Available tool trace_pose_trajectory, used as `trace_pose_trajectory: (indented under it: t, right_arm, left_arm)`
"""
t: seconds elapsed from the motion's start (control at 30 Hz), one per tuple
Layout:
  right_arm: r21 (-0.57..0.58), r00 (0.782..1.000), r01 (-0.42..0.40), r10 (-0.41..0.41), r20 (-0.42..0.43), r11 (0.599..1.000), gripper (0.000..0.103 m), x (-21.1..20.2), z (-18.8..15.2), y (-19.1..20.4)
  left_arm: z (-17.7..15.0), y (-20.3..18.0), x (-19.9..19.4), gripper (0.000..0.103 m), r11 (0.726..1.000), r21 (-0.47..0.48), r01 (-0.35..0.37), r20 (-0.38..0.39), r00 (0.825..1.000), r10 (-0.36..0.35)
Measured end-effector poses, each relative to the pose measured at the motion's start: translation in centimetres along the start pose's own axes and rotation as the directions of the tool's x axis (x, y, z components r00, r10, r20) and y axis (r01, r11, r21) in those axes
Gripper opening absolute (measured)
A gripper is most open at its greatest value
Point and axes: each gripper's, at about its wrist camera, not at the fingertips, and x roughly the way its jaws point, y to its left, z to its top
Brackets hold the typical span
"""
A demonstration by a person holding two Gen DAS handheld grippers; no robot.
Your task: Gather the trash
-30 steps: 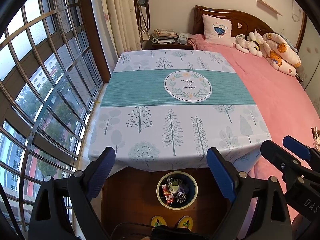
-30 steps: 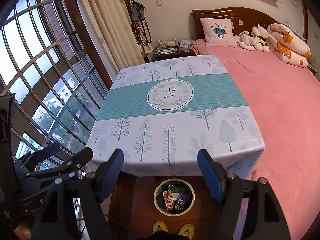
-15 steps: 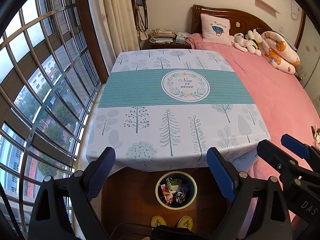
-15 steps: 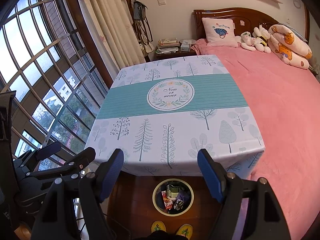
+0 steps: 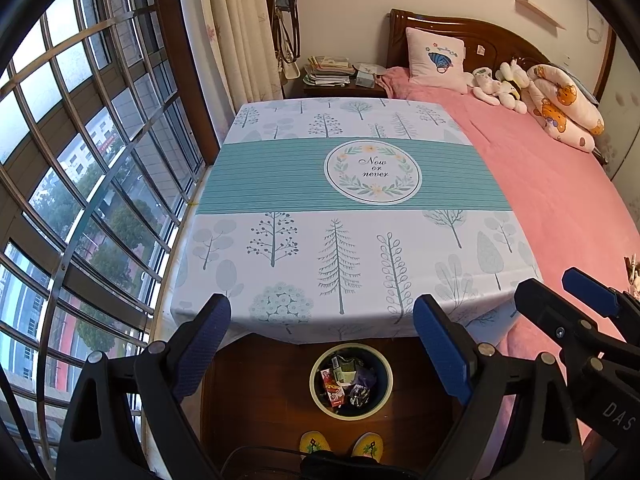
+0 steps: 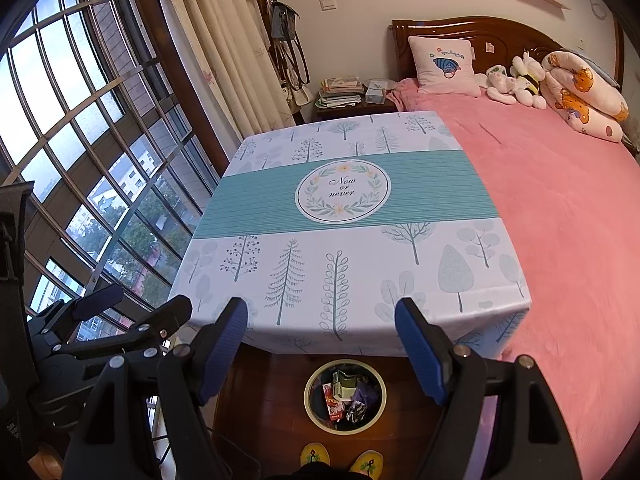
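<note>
The left gripper (image 5: 322, 340), black-framed with blue ribbed pads, has its fingers spread wide with nothing between them. The right gripper (image 6: 322, 342), of the same build, is equally wide and empty. Between and just below both pairs of fingertips stands a round dark waste bin with a pale rim (image 5: 316, 394) on the brown wooden floor (image 5: 260, 400); the crumpled wrappers and small cartons (image 5: 346, 384) lie inside it. Beyond the fingertips spreads a white and teal tree-print tablecloth (image 5: 340, 208), with a pink bedspread (image 5: 560, 200) to the right of it.
</note>
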Motion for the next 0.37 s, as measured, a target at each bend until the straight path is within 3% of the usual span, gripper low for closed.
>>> trace_pose_trajectory:
  t: [0.37]
  right_arm:
    - [-0.008,1.000,-0.009,0.009,-0.002,1.000,0.077,0.22,0.36,0.07]
  left_arm:
    - [0.05,-0.58,0.19,0.091,0.999,-0.031,-0.014,-0.007,1.000,0.013]
